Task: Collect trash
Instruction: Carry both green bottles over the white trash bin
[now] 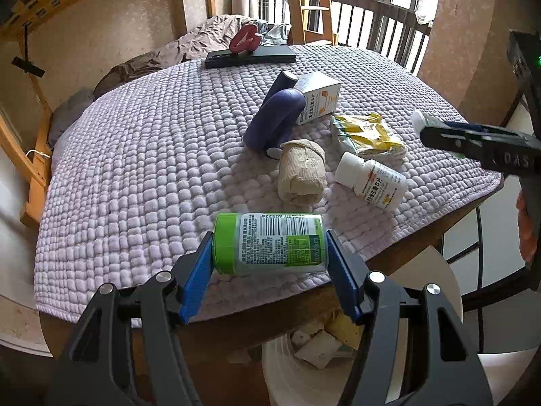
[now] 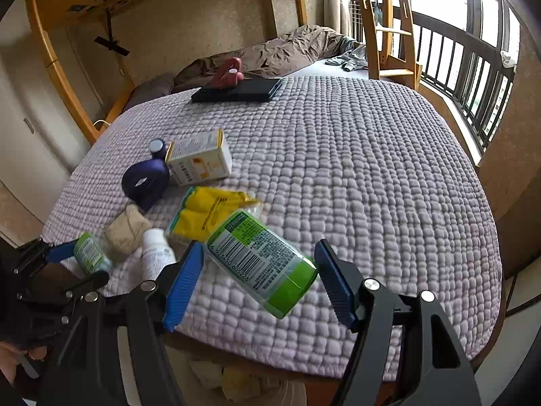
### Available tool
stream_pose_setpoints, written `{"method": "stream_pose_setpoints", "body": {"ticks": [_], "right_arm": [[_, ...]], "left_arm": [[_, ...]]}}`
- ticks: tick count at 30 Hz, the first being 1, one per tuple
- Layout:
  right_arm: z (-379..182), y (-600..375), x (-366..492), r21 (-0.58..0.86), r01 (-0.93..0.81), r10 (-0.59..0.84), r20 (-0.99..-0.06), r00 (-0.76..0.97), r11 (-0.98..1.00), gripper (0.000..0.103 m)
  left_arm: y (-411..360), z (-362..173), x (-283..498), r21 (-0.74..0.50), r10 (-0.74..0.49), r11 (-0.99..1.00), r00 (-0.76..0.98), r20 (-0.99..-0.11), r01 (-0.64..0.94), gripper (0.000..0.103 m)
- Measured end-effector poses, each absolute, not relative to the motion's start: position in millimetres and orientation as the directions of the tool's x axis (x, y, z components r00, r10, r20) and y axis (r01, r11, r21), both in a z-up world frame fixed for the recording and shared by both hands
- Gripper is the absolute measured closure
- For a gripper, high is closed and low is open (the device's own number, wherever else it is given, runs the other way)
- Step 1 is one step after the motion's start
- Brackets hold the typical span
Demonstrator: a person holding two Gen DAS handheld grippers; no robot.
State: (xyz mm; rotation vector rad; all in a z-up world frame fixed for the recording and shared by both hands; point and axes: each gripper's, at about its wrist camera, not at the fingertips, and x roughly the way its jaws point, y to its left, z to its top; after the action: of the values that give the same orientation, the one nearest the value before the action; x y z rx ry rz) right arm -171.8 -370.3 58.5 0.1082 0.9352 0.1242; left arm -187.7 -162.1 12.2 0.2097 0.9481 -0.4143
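Note:
My left gripper (image 1: 269, 248) is shut on a green-capped bottle (image 1: 270, 243), held sideways above the front edge of the quilted table (image 1: 135, 186). A white trash bin (image 1: 304, 372) with scraps stands below it. My right gripper (image 2: 258, 272) is shut on a second green-labelled bottle (image 2: 262, 264), tilted, over the table's near edge. On the table lie a white pill bottle (image 1: 370, 181), a beige bandage roll (image 1: 301, 172), a yellow packet (image 1: 368, 133), a white medicine box (image 1: 318, 98) and a dark purple device (image 1: 275, 116).
A black flat box (image 1: 250, 57) with a red number ornament (image 1: 245, 38) sits at the table's far side. A bed with brown bedding (image 2: 287, 50), a wooden ladder (image 2: 385, 23) and a balcony railing (image 2: 473, 77) lie behind.

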Motion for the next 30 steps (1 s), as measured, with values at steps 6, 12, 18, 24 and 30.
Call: {"method": "stream_pose_setpoints", "body": {"ticks": [6,12,18,24,30], "right_arm": [[60.2,-366.4,-187.0,0.14,-0.08,0.161,-0.802,0.576,0.987,0.036],[62.2,-361.6,-197.6,0.138,-0.096,0.168,-0.805,0.569,0.986,0.036],[66.5,-355.8,-209.1,0.13,-0.121,0.176,-0.806,0.565,0.984,0.036],[67.9,-353.3,-220.1,0.138,-0.135,0.191,-0.808,0.557,0.981,0.036],[66.8,-349.0,-228.3,0.145,-0.147,0.202,-0.813,0.546,0.978,0.036]], "left_arm": [[-161.4,15.9,-196.2,-0.006,-0.244,0.907,0.513,-0.823,0.421,0.038],[-163.0,17.7,-201.7,-0.008,-0.242,0.91,0.513,-0.824,0.415,0.038],[-163.5,19.0,-205.4,-0.007,-0.242,0.91,0.514,-0.823,0.415,0.038],[-164.7,20.1,-209.8,-0.009,-0.243,0.909,0.513,-0.823,0.417,0.038],[-166.7,20.7,-218.2,-0.013,-0.246,0.908,0.507,-0.826,0.419,0.038]]}}
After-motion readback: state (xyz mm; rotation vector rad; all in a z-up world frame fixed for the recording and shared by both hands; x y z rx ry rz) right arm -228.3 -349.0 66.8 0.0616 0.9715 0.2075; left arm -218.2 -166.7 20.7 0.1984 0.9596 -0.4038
